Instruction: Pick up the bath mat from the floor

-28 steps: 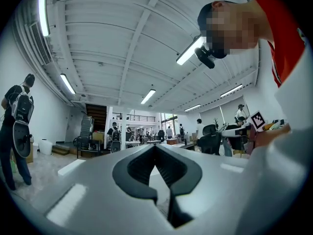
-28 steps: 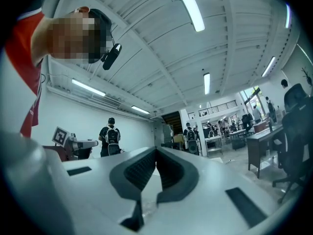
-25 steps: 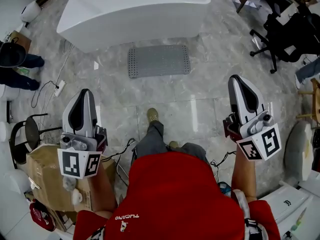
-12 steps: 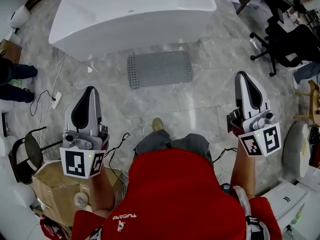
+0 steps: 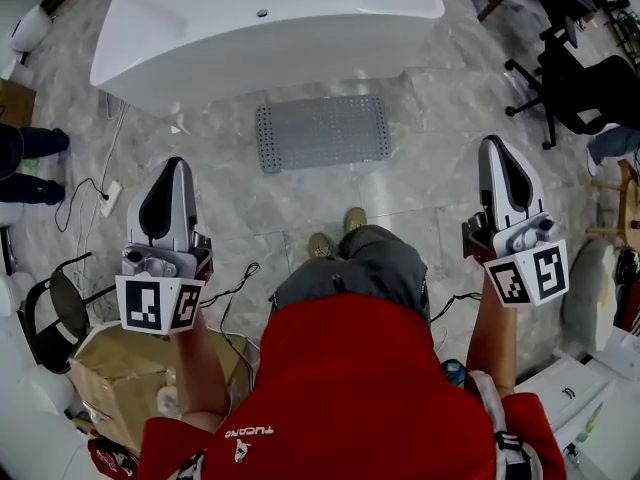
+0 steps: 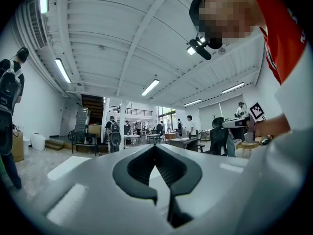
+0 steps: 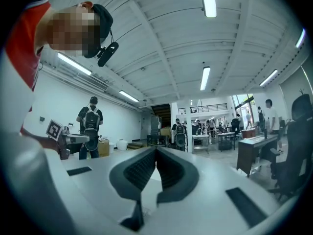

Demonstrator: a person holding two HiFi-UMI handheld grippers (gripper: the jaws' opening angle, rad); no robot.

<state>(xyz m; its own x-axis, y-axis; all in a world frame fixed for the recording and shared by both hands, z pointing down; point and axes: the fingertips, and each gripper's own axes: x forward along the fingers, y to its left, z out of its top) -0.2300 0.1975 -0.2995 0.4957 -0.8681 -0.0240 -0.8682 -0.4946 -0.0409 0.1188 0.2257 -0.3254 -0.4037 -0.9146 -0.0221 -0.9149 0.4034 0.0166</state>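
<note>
Grey bath mat flat on floor by bathtub | left claw closed, empty | right claw closed, empty

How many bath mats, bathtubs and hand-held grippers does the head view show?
bath mat: 1
bathtub: 1
hand-held gripper: 2 (left hand-held gripper, right hand-held gripper)
total: 4

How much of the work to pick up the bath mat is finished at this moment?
Done: nothing; the bath mat lies flat on the floor before the bathtub. In hand: nothing; the left hand-held gripper and the right hand-held gripper are shut and empty, short of the mat. Left: reach down, grasp the mat, lift it.
</note>
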